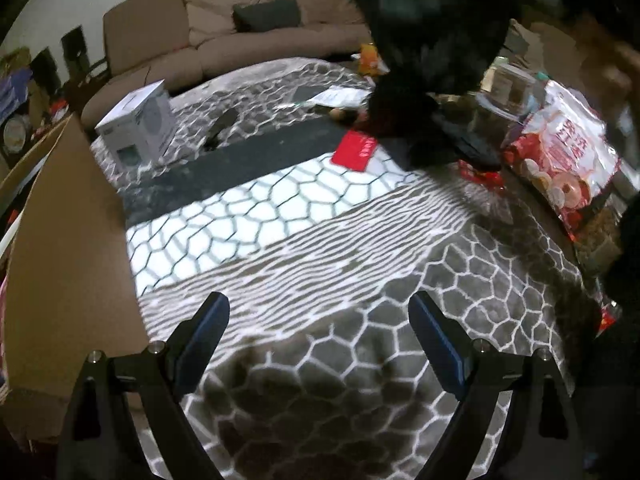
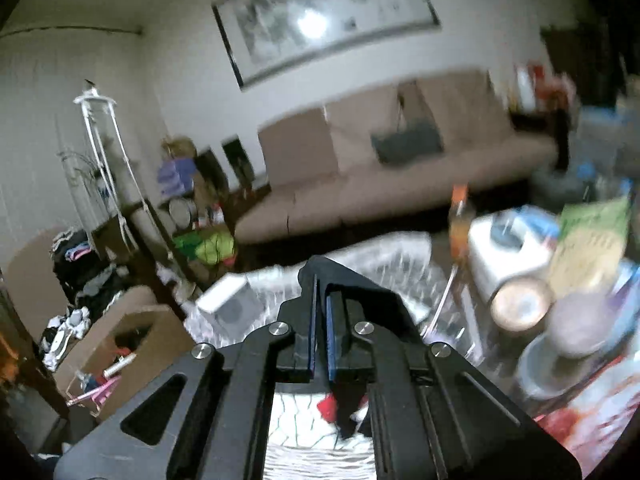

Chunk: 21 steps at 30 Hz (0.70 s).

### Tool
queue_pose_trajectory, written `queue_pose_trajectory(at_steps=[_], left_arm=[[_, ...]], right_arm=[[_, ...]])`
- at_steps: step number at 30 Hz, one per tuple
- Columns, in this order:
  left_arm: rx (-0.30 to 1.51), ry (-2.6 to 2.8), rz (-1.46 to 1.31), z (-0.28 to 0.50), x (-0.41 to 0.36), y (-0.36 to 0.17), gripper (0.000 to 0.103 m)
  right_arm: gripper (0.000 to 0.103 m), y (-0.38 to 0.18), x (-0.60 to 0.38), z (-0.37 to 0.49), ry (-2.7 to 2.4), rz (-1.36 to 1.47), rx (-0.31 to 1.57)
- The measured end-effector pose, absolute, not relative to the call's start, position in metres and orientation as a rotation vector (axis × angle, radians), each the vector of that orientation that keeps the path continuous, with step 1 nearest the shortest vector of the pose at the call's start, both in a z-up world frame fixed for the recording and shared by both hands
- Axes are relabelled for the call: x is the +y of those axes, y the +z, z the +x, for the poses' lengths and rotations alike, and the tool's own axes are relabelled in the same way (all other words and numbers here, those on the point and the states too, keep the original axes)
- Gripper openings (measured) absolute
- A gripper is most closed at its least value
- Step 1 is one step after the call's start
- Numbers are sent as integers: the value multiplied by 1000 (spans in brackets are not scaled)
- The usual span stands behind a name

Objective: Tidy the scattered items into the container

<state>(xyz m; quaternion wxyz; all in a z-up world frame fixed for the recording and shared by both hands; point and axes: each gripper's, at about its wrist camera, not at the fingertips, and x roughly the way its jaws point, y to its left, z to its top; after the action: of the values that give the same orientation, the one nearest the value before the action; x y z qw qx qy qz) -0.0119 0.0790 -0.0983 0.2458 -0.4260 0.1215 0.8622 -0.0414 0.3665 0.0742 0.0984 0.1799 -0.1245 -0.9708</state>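
Observation:
My left gripper point(image 1: 320, 308) is open and empty, low over the patterned table cloth point(image 1: 320, 220). A brown cardboard box point(image 1: 60, 248) stands at the table's left edge; the right wrist view shows it point(image 2: 132, 332) with several items inside. A white box point(image 1: 140, 126), a red card point(image 1: 356, 150) and a red snack bag point(image 1: 564, 156) lie on the table. My right gripper point(image 2: 322, 296) is raised and blurred, its jaws nearly together on a thin dark object point(image 2: 320, 268); a dark and red piece point(image 2: 340, 408) hangs below. From the left wrist view it is a black blur point(image 1: 432, 60).
A beige sofa point(image 1: 248, 36) runs behind the table. Jars, cups and packets point(image 2: 560, 280) crowd the table's right side. An orange bottle point(image 2: 458, 220) stands near the far edge. A phone-like dark item point(image 1: 222, 126) lies by the white box.

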Motion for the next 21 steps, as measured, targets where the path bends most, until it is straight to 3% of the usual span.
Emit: queue_pose_trajectory(at_steps=[4,11,18,21], left_arm=[[416,2361,-1068,-19,116,-104,92],[382,2467,-1095,-88,192,-126,92],[63,2473,-1295,-165,227,-150,92],[193,2463,-1189,-154,261,-142,92]], right_arm=[[5,110,371,-9,-3008,445,-293],[5,128,392,9,-3040,356,-360],[4,115,422,4,-3010,441,-400],[4,113,440,2,-3006,446,-428]])
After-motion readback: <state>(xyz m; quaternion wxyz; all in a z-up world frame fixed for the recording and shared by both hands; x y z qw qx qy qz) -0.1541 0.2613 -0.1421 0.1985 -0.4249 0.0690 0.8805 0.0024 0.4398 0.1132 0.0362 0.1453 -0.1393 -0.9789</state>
